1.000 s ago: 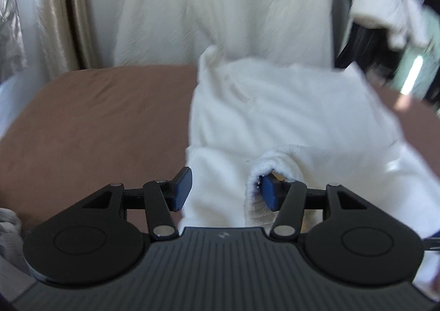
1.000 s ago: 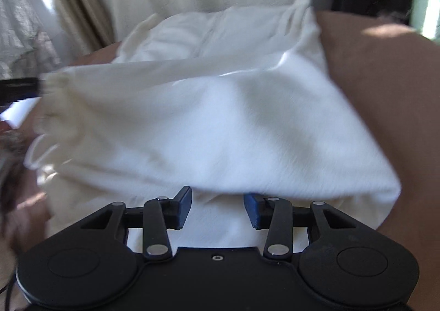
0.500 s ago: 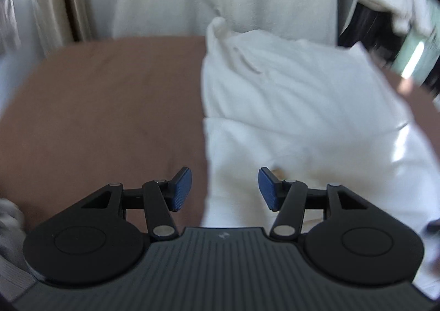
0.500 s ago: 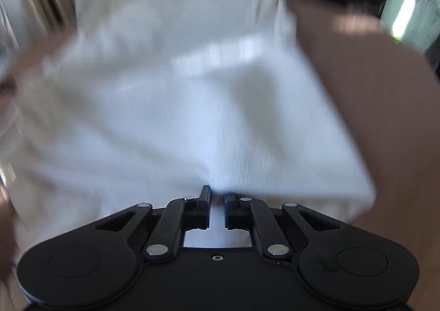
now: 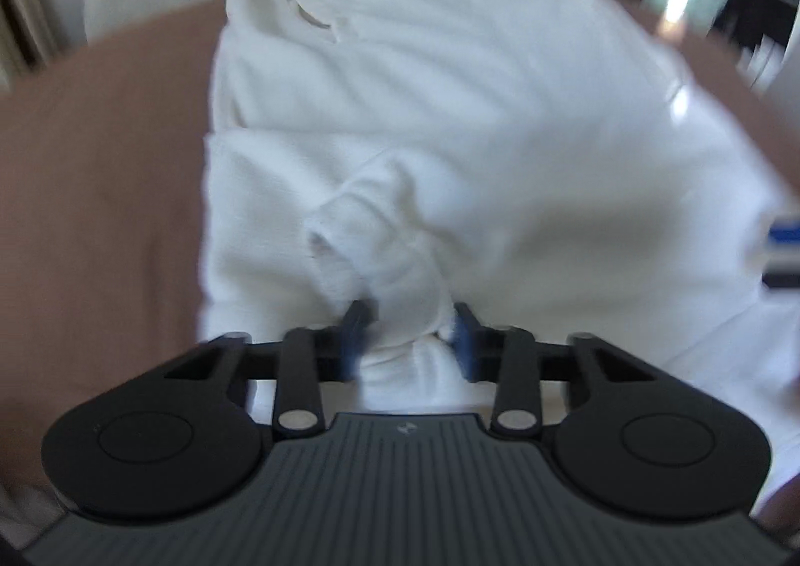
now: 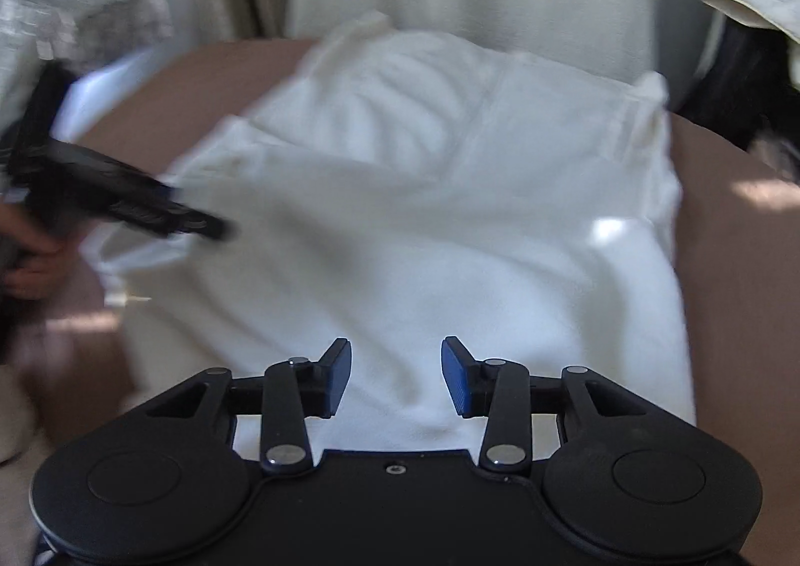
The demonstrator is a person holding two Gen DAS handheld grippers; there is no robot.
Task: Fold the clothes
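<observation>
Our left gripper (image 5: 407, 341) is closing its jaws around a bunched cuff of the white garment (image 5: 450, 126), where a second ago only one pad sat in that roll. Our right gripper (image 6: 395, 378) is opening, nothing between its pads, after being pinched nearly shut. The garment lies on the brown bed (image 5: 100, 176), long axis running away from us, collar at the far end.

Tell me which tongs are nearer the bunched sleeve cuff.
Left. The left tongs are closing around the sleeve cuff, cloth between their pads. The right tongs, opening and empty, hover over the flat white garment, away from it.
</observation>
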